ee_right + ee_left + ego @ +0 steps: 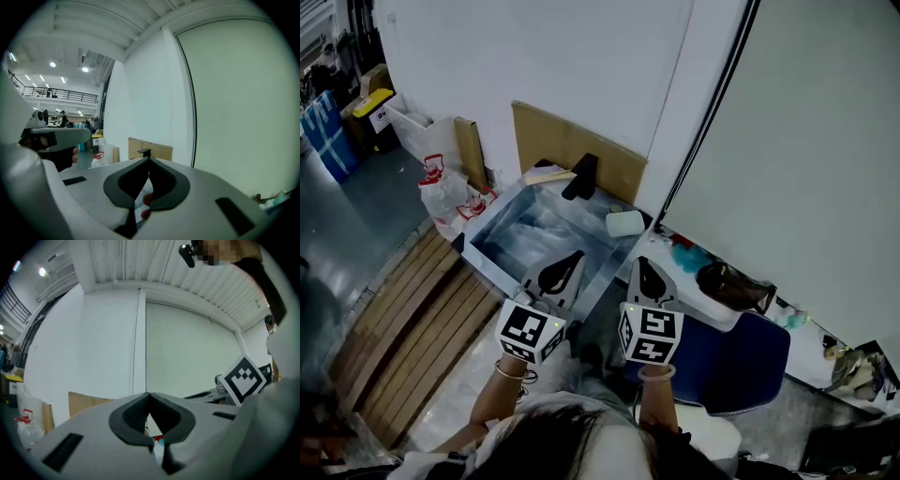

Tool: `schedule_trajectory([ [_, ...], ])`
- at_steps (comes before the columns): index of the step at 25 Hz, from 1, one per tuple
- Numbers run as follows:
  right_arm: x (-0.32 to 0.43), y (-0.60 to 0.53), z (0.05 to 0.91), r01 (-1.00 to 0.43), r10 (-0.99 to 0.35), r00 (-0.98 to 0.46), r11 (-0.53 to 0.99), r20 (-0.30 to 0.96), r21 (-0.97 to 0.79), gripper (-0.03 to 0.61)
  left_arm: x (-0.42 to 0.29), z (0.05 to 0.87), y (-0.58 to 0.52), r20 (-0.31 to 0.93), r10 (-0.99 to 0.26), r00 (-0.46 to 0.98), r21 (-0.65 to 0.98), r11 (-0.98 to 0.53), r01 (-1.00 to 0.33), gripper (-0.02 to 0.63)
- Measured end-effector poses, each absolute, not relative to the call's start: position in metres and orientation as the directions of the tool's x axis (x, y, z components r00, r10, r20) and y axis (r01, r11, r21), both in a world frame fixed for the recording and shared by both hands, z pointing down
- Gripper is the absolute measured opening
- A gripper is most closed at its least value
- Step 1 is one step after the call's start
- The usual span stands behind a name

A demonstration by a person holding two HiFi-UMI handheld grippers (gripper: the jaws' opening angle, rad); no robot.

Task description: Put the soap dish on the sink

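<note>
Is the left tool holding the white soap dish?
No, the left tool is shut with nothing in it; the soap dish lies at the sink's corner.

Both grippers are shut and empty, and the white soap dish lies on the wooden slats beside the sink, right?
No. The head view shows the soap dish on the sink's far right rim, not the slats. The left gripper and right gripper are shut and empty.

Ahead of the left gripper (575, 255), the sink (490, 223) is dully gleaming metal, and the soap dish (625, 223) looks like smooth white plastic. Matt brown cardboard (581, 150) stands beyond; bare wooden slats (403, 319) lie to that gripper's left.
</note>
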State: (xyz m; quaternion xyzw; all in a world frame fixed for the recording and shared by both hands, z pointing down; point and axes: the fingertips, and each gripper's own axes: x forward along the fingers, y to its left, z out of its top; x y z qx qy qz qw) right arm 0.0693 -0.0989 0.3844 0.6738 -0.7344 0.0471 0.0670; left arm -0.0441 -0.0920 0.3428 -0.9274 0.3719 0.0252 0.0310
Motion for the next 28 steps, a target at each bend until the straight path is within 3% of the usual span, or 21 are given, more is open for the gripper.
schedule_trajectory([
  [28, 0.051, -0.009, 0.364, -0.996, -0.992, -0.068, 0.074, 0.109, 0.053, 0.026, -0.07, 0.328, -0.015, -0.118, -0.694, 0.71, -0.034, -0.712, -0.701, 0.008],
])
